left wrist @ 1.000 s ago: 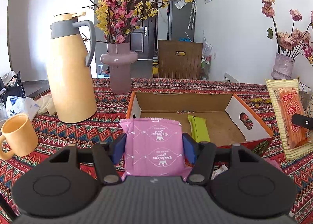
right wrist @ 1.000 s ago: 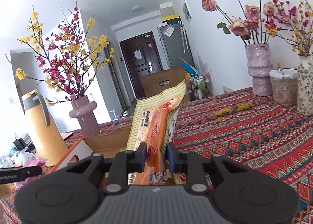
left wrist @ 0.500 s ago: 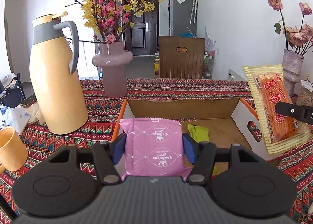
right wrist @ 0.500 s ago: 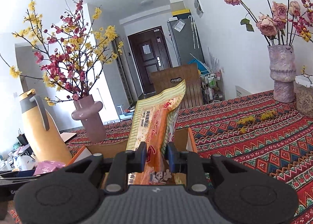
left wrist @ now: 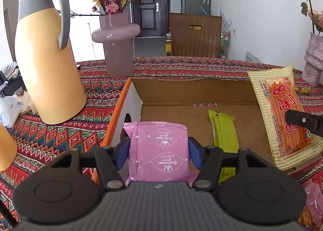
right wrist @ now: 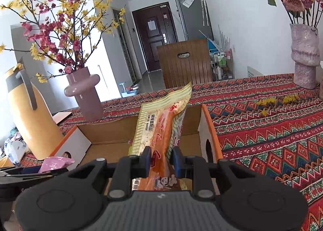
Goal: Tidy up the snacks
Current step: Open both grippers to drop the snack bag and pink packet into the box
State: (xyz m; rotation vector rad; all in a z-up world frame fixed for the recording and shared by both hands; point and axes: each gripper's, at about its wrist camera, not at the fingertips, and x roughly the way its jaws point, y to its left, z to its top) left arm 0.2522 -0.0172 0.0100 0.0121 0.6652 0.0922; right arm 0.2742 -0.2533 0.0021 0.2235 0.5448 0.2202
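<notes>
My left gripper [left wrist: 158, 151] is shut on a pink snack packet [left wrist: 158, 152], held over the near left part of an open cardboard box [left wrist: 193, 91] with orange edges. A green snack bar [left wrist: 223, 132] lies on the box floor. My right gripper [right wrist: 161, 158] is shut on a long yellow packet of orange sticks [right wrist: 161, 128], which stands up over the box [right wrist: 208, 122]. In the left wrist view that same yellow packet [left wrist: 282, 118] hangs over the box's right side. The right wrist view shows the pink packet [right wrist: 55, 163] at the lower left.
On the patterned tablecloth [right wrist: 272, 126], a tall yellow thermos jug [left wrist: 44, 57] and a mauve vase [left wrist: 118, 45] of blossoms stand left of and behind the box. A yellow cup [left wrist: 6, 148] sits at the far left. Another vase [right wrist: 304, 57] stands far right. More packets [left wrist: 313, 204] lie near right.
Both grippers have moved forward and lower, over the box, each still holding its packet. The yellow packet has come in from the right to above the box's right side.
</notes>
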